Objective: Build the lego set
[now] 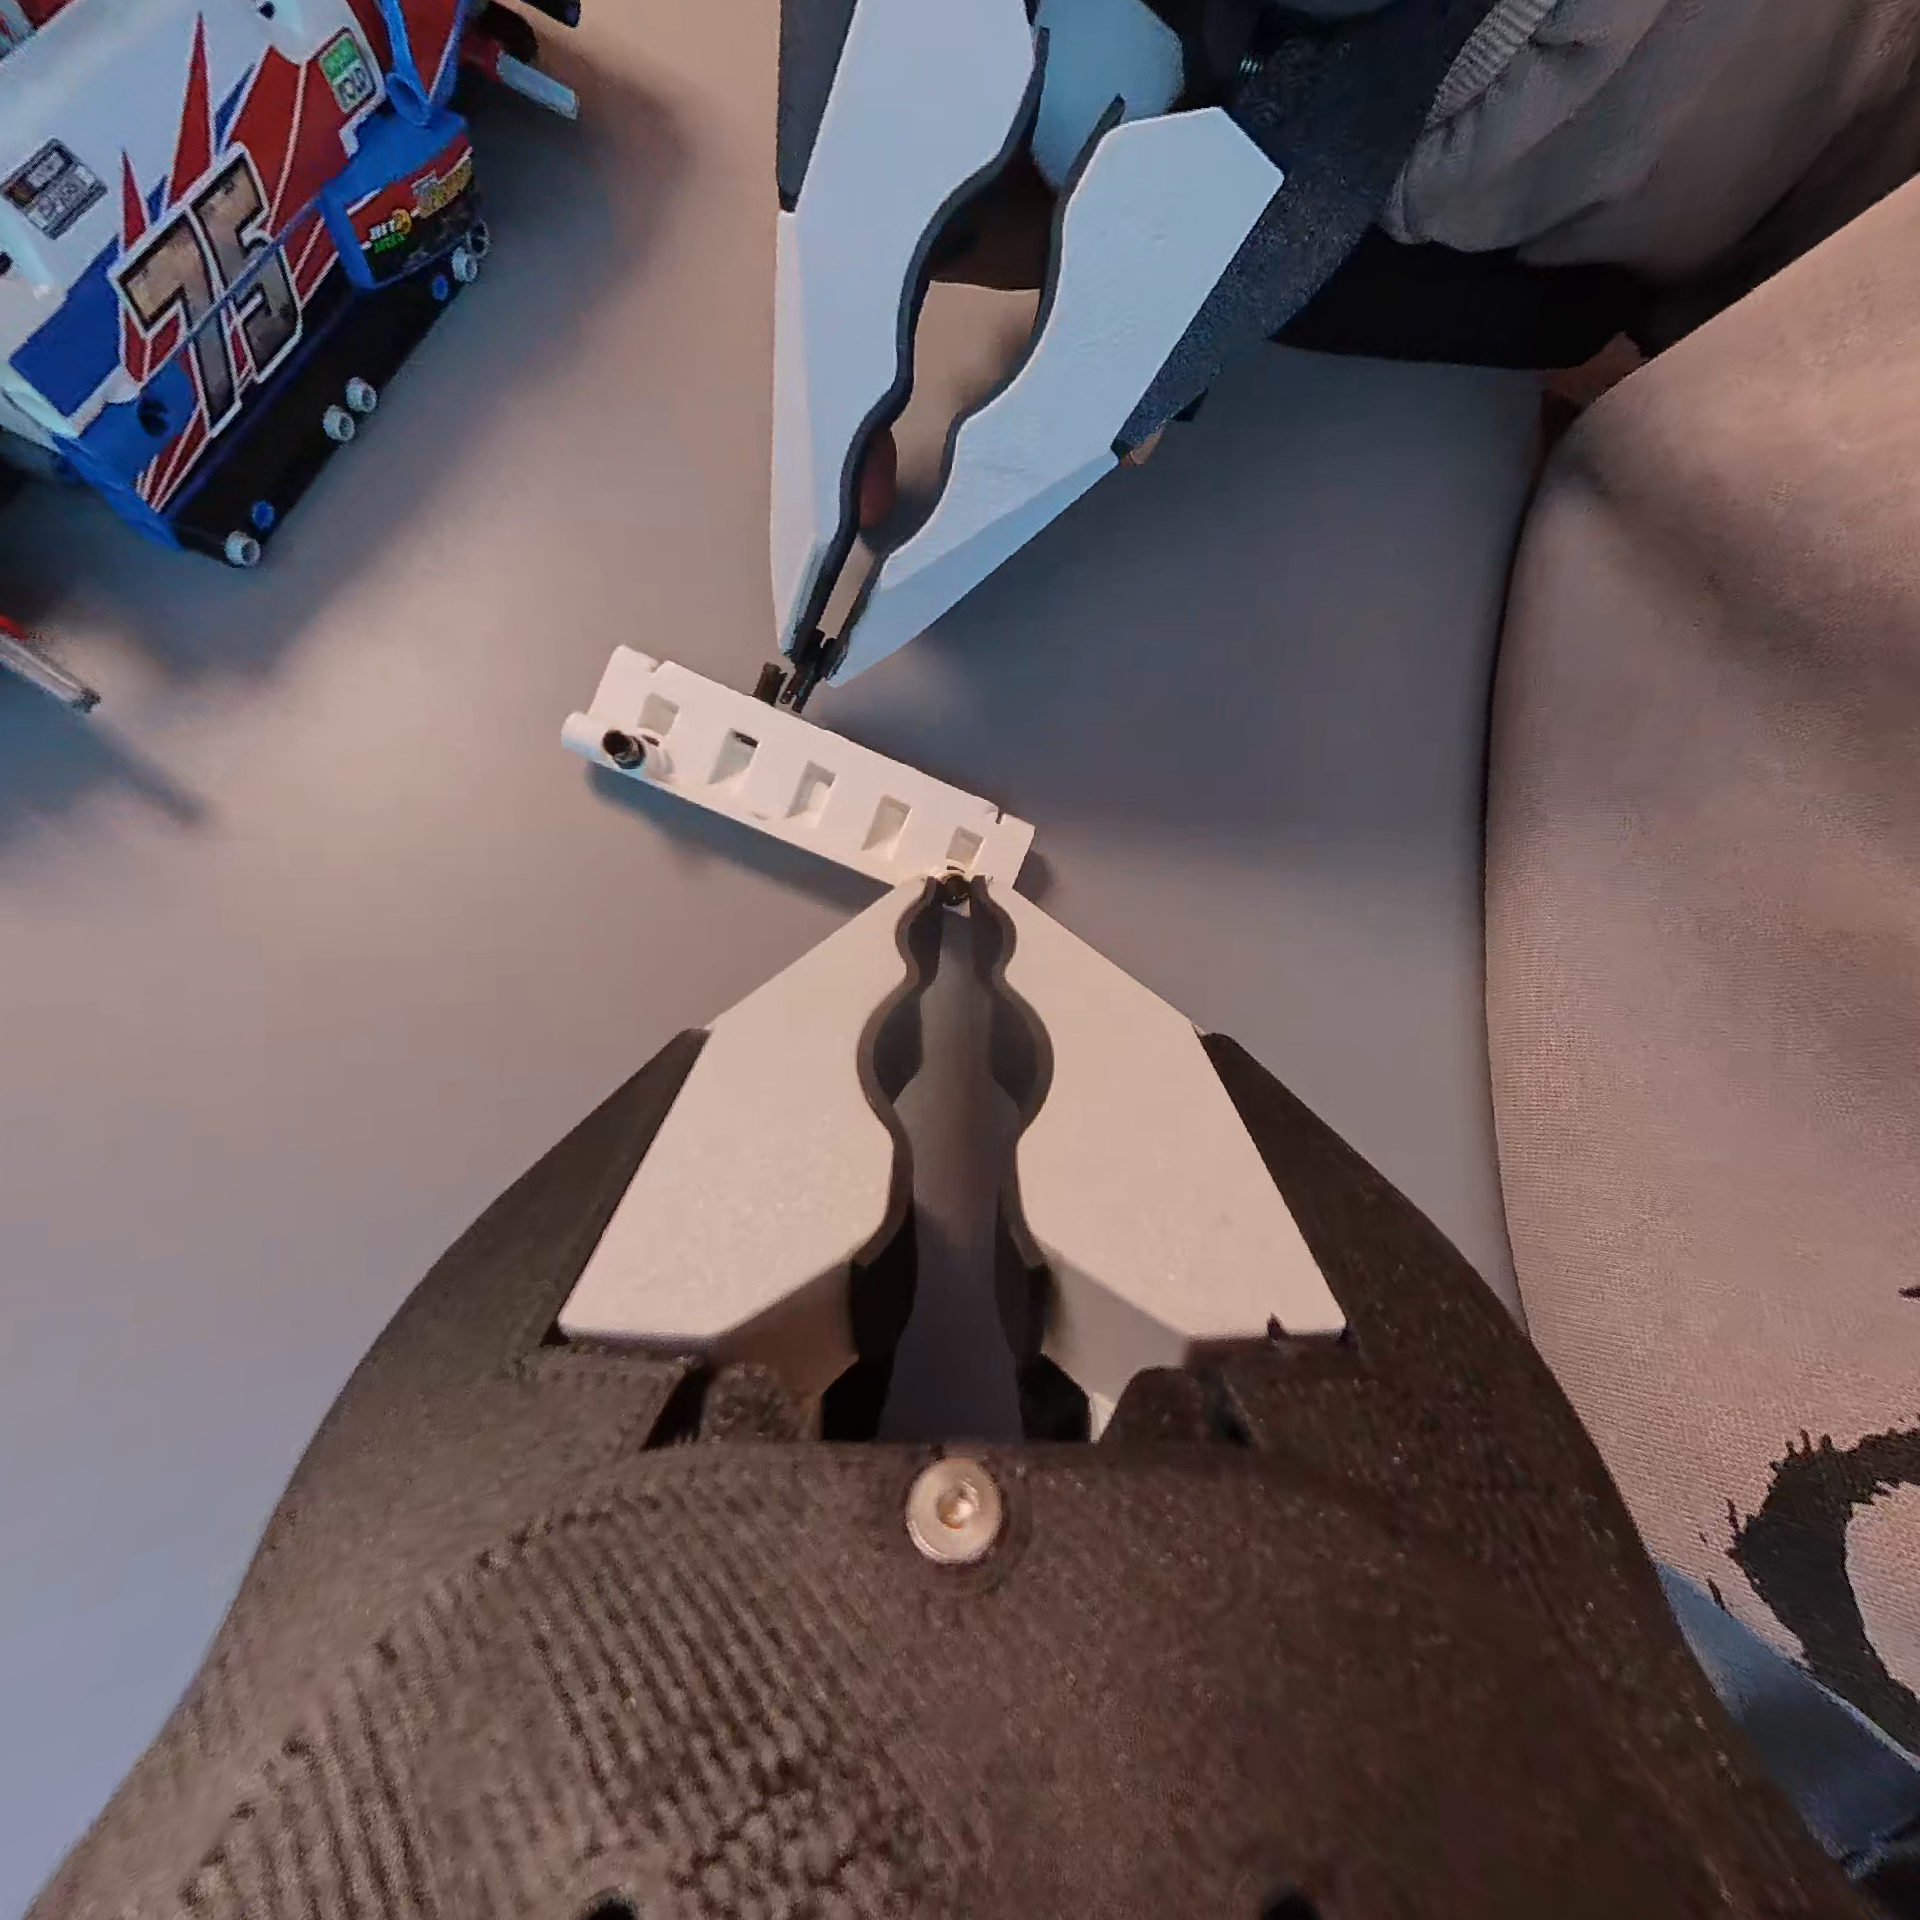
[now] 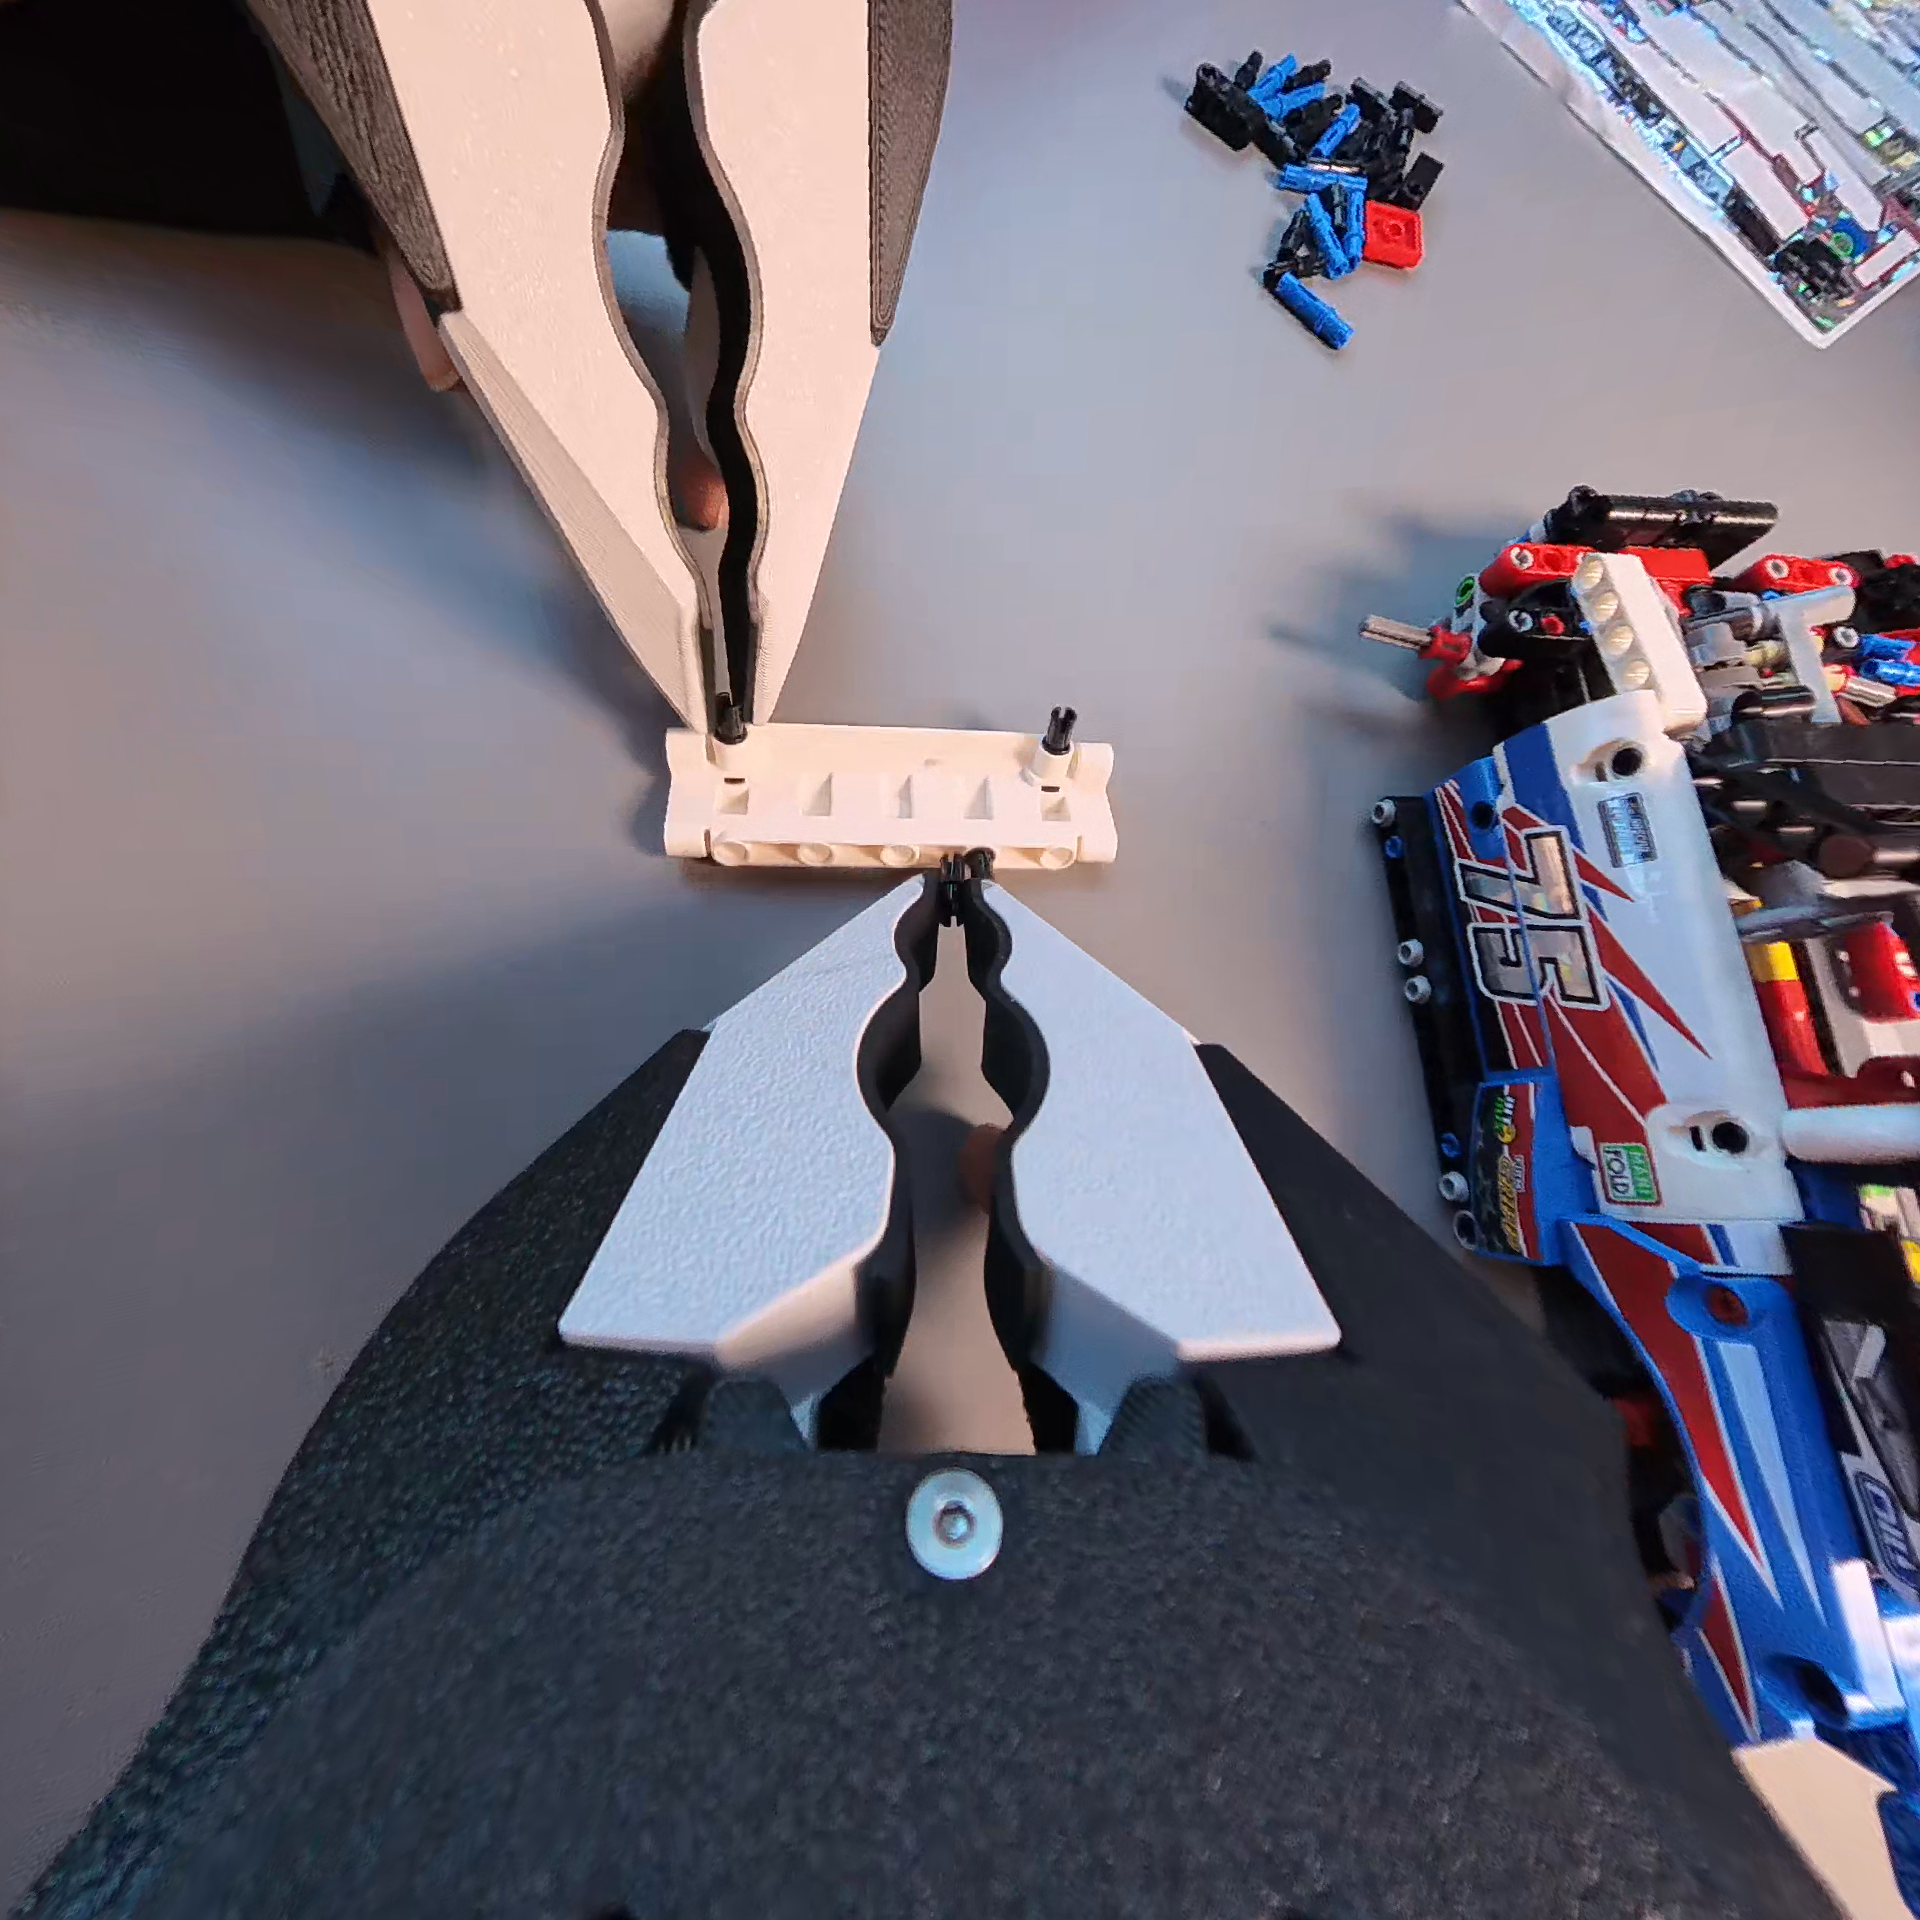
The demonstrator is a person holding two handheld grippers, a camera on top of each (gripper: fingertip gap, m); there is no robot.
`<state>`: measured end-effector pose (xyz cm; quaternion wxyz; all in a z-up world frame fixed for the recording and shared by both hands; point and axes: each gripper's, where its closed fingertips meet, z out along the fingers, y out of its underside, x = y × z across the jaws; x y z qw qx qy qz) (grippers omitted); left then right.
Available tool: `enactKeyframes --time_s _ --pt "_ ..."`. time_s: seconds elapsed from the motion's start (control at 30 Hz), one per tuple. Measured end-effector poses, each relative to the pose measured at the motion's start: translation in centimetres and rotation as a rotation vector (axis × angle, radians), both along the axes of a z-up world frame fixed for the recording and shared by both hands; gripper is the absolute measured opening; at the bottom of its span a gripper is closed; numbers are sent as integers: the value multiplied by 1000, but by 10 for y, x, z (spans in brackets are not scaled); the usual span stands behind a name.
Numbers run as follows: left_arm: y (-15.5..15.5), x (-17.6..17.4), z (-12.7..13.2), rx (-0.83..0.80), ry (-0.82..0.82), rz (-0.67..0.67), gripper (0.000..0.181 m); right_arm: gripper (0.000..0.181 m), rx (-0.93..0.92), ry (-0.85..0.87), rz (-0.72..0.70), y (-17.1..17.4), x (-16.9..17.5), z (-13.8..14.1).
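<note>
A white lego panel (image 1: pixel 800 779) lies flat on the grey table, and it also shows in the right wrist view (image 2: pixel 883 790). My left gripper (image 1: pixel 951 891) is shut on a black pin at one end of the panel; it shows from the front in the right wrist view (image 2: pixel 727 712). My right gripper (image 2: pixel 961 883) is shut on a second black pin (image 2: pixel 951 868) at the panel's long edge with the row of holes; it also shows in the left wrist view (image 1: pixel 808 675). A third black pin (image 2: pixel 1060 727) stands free in the panel's other end.
A red, white and blue lego car (image 2: pixel 1662 1039) lies right of the panel, and it shows in the left wrist view (image 1: pixel 208 260). A pile of blue and black pins (image 2: pixel 1320 177) and an instruction booklet (image 2: pixel 1745 135) lie beyond. A person's clothing (image 1: pixel 1714 935) is close by. The gap from one gripper's tips to the other's is roughly 5 cm.
</note>
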<state>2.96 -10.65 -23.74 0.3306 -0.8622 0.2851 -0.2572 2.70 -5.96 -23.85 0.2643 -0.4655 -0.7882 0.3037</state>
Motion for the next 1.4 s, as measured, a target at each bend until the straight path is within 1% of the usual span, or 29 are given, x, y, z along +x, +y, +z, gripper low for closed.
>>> enactKeyframes --time_s 0.03,0.1,0.2,0.3,0.4,0.5,0.53,0.6,0.67,0.8,0.87,1.03,1.13,1.23,1.4 --pt "-1 2 3 12 -10 -15 3 1 3 -4 8 0 2 0" --pt "-3 3 12 69 -31 -62 6 1 -17 -12 44 -3 8 1" --pt "-4 -3 21 202 38 -145 17 2 -71 -33 91 -10 17 3" --pt "2 -14 17 337 217 -238 23 1 -99 -52 116 -17 20 3" --pt "6 -18 4 438 415 -395 25 1 -145 -84 106 -21 19 1" --pt "10 -14 -4 522 540 -540 24 1 -202 -103 99 -26 18 3" --pt "10 -12 -6 534 562 -575 20 1 -215 -107 94 -26 18 4" --pt "11 -6 -8 544 559 -609 16 1 -224 -116 78 -25 18 3" --pt "13 -1 -10 555 558 -616 6 1 -223 -120 72 -24 19 2" --pt "14 5 -11 586 550 -592 1 1 -203 -127 56 -18 20 1" --pt "11 8 -11 599 511 -585 0 1 -213 -131 71 -20 21 1" --pt "4 11 -11 613 429 -598 0 1 -211 -142 152 -21 23 2" --pt "2 11 -11 616 434 -620 0 1 -191 -148 198 -16 22 2" --pt "0 11 -11 611 436 -645 0 1 -204 -155 260 -18 20 7" --pt "-2 12 -11 590 411 -678 0 1 -154 -197 371 -24 17 2"
